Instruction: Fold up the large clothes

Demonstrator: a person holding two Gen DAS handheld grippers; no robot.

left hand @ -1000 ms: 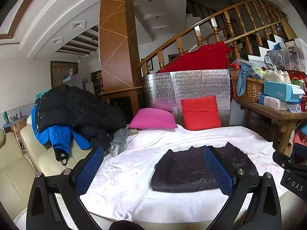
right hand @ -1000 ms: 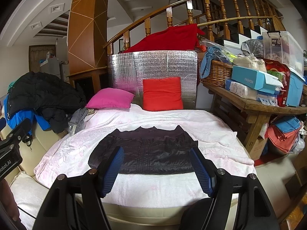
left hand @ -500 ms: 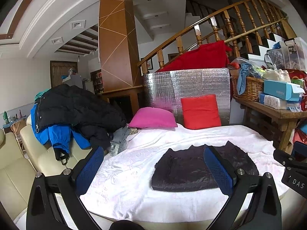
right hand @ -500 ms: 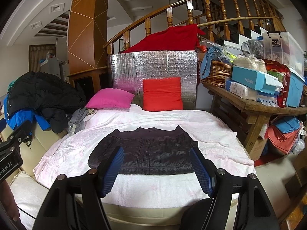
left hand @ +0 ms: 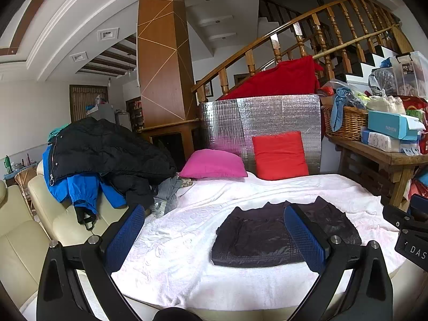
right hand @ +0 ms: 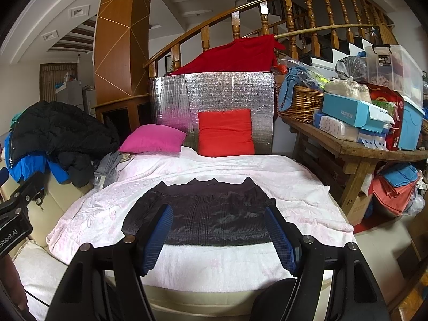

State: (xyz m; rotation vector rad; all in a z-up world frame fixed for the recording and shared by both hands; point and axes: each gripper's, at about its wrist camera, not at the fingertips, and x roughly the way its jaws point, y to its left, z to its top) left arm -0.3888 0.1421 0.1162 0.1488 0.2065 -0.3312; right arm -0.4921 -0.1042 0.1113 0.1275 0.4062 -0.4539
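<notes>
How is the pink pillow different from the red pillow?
The pink pillow lies flat on the white blanket; the red pillow stands up, leaning against the shiny silver board. The pink pillow sits to the left, nearer the pile of jackets; the red pillow sits to the right, nearer the wooden table. Both are plain, soft-looking pillows at the far end of the blanket.

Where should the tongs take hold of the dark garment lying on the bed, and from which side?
Judging by its pose, grip the dark garment at the two corners of its near straight edge, coming from the foot of the bed. It lies flat on the white blanket with that edge closest to both open tongs, left and right.
</notes>
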